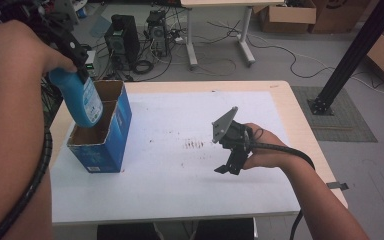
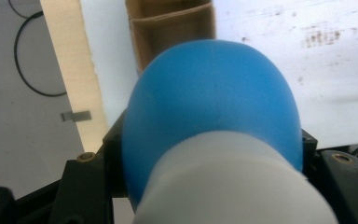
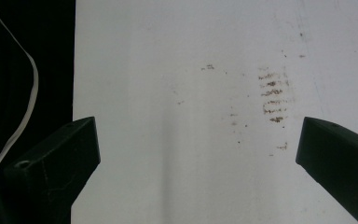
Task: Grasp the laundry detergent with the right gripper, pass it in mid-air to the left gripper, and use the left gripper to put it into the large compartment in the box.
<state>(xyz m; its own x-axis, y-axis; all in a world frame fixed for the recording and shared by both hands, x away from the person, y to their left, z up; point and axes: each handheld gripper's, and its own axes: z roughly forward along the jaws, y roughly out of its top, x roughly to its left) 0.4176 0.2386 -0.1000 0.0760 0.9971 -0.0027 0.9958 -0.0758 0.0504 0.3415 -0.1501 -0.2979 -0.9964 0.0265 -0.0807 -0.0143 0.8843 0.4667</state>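
A blue bottle (image 1: 83,101) with a white cap (image 2: 233,186) hangs tilted, base down, over the open top of a blue cardboard box (image 1: 107,137) at the table's left. My left gripper (image 1: 76,71) is shut on the bottle near its neck, and the black jaws press both sides of it in the left gripper view. The box (image 2: 172,28) has a cardboard divider inside. My right gripper (image 1: 228,168) rests low over the white mat (image 1: 180,175) right of centre. It is open, with nothing between its jaws in the right gripper view.
Brown smudges (image 1: 195,144) mark the mat between the box and the right gripper. The wooden table edge (image 1: 300,130) runs along the right. Computer towers (image 1: 122,40), cables and cardboard boxes (image 1: 287,15) lie on the floor beyond, and a black frame post (image 1: 352,55) stands at the right.
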